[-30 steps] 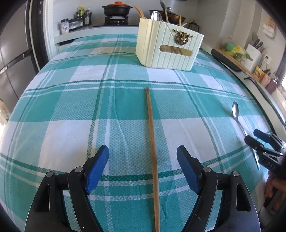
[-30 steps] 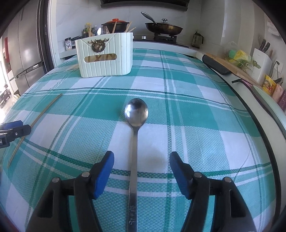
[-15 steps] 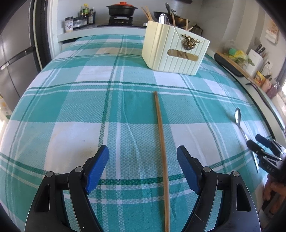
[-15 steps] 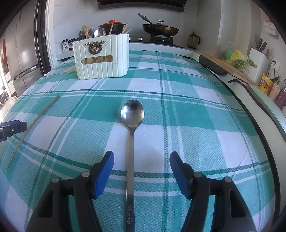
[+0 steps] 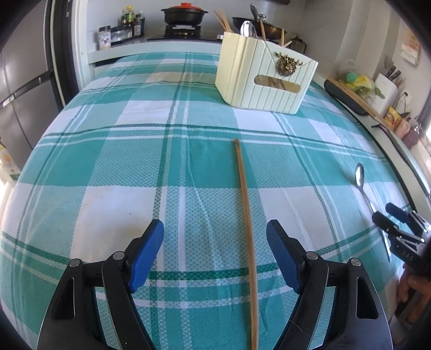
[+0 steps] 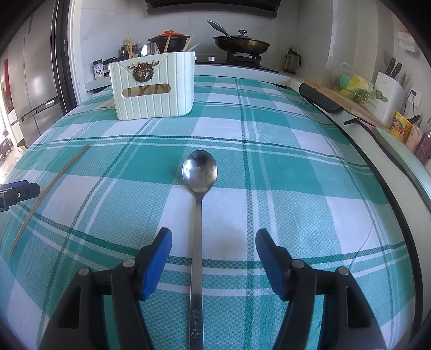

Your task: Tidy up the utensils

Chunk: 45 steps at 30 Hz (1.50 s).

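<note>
A single wooden chopstick (image 5: 246,223) lies on the teal plaid tablecloth (image 5: 107,167), running between the open jaws of my left gripper (image 5: 215,239), nearer the right pad. It also shows in the right wrist view (image 6: 51,185). A steel spoon (image 6: 198,215) lies bowl-away between the open jaws of my right gripper (image 6: 212,242); it also shows in the left wrist view (image 5: 362,185). A cream utensil holder (image 5: 265,78) with a brass stag emblem stands at the far side, holding chopsticks and spoons; it also shows in the right wrist view (image 6: 153,86).
A stove with a black pot (image 5: 184,13) and a frying pan (image 6: 241,43) stands behind the table. A fridge (image 6: 32,80) is at the left. A cutting board (image 6: 347,103), a knife block (image 6: 388,88) and packets line the right counter.
Both grippers stay open. The left view has shifted, so the chopstick now sits further right between its jaws. The right view has tilted slightly, with the spoon still between its jaws.
</note>
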{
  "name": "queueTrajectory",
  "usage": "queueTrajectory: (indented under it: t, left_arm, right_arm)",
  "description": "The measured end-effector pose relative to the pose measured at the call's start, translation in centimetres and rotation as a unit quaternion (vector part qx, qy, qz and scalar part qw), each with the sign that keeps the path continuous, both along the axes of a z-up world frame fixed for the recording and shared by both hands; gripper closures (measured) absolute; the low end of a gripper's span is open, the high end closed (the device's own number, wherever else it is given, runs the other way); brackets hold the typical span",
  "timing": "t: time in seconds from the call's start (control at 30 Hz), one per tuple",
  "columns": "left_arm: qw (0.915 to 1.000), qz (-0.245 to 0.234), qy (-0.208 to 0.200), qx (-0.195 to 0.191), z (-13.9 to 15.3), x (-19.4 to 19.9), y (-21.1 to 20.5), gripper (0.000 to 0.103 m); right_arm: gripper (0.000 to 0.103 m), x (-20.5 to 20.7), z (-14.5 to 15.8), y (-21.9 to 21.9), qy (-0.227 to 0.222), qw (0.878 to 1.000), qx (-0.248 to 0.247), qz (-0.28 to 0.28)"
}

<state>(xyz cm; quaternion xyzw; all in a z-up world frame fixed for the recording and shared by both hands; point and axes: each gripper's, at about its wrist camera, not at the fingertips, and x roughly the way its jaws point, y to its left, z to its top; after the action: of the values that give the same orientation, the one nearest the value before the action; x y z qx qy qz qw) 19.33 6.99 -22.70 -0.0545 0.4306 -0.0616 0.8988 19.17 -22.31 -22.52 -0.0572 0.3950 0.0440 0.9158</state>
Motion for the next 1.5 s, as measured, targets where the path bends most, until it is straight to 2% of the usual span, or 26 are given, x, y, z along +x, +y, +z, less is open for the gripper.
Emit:
queueTrajectory:
  t: [0.2, 0.3, 0.37, 0.5, 0.63, 0.8, 0.97, 1.07, 1.13, 1.17, 1.2, 1.23, 1.27, 1.3, 1.43, 1.5]
  left_arm:
    - [1.0, -0.002, -0.002, -0.003, 0.3, 0.1, 0.3, 0.023]
    - [0.9999, -0.014, -0.004, 0.008, 1.2, 0.9, 0.4, 0.023]
    - [0.9995, -0.023, -0.012, 0.018, 2.1, 1.6, 0.8, 0.022]
    - [0.9988, -0.045, 0.004, 0.02, 2.4, 3.9, 1.0, 0.02]
    - [0.9962, -0.077, 0.034, 0.022, 1.2, 6.1, -0.2, 0.02]
    - [0.9933, -0.09, 0.053, 0.05, -0.2, 7.6, -1.5, 0.02]
    - [0.9905, -0.099, 0.049, 0.082, -0.5, 8.2, -2.7, 0.02]
    - [0.9907, -0.098, 0.047, 0.082, -0.5, 8.5, -3.0, 0.02]
    - [0.9913, -0.095, 0.044, 0.08, -0.5, 8.5, -3.2, 0.026]
    - [0.9913, -0.094, 0.04, 0.082, -0.4, 8.5, -3.3, 0.035]
    - [0.9914, -0.096, 0.036, 0.081, -0.3, 8.5, -3.5, 0.052]
    - [0.9914, -0.099, 0.033, 0.079, -0.2, 8.4, -3.7, 0.063]
    - [0.9911, -0.103, 0.03, 0.079, -0.1, 8.3, -3.9, 0.084]
    - [0.9909, -0.103, 0.027, 0.082, -0.1, 8.3, -4.0, 0.096]
    - [0.9941, -0.088, 0.022, 0.059, 0.3, 8.1, -3.4, 0.099]
    - [0.9958, -0.077, 0.007, 0.049, 1.1, 7.7, -2.8, 0.099]
  right_arm:
    - [0.036, 0.0, 0.0, 0.0, -0.001, 1.0, 0.002, 0.001]
    - [0.038, 0.1, 0.5, -1.0, -0.002, 1.0, 0.026, 0.002]
    - [0.038, 0.3, 1.3, -2.2, -0.01, 0.999, 0.037, -0.02]
    - [0.038, 2.3, 2.2, -3.7, 0.006, 0.996, 0.075, -0.041]
    - [0.038, 4.1, 2.1, -2.0, 0.024, 0.995, 0.091, -0.018]
    - [0.038, 6.4, 1.4, 0.3, 0.037, 0.997, 0.07, -0.016]
    - [0.038, 8.5, 0.5, 1.1, 0.058, 0.996, 0.062, -0.033]
    - [0.038, 9.1, -0.2, 1.8, 0.066, 0.996, 0.049, -0.038]
    - [0.038, 9.1, -0.3, 2.4, 0.06, 0.997, 0.027, -0.046]
    - [0.04, 9.1, -0.4, 2.5, 0.057, 0.997, 0.023, -0.051]
    - [0.056, 9.0, -0.3, 2.6, 0.051, 0.997, 0.017, -0.057]
    - [0.065, 9.0, -0.2, 2.6, 0.048, 0.997, 0.018, -0.056]
    - [0.067, 9.0, -0.2, 2.5, 0.047, 0.997, 0.018, -0.056]
    - [0.067, 9.0, -0.2, 2.4, 0.046, 0.997, 0.021, -0.055]
    - [0.067, 8.2, 0.7, 1.6, 0.025, 0.997, 0.054, -0.041]
    - [0.067, 7.4, 1.7, 1.2, 0.004, 0.997, 0.072, -0.029]
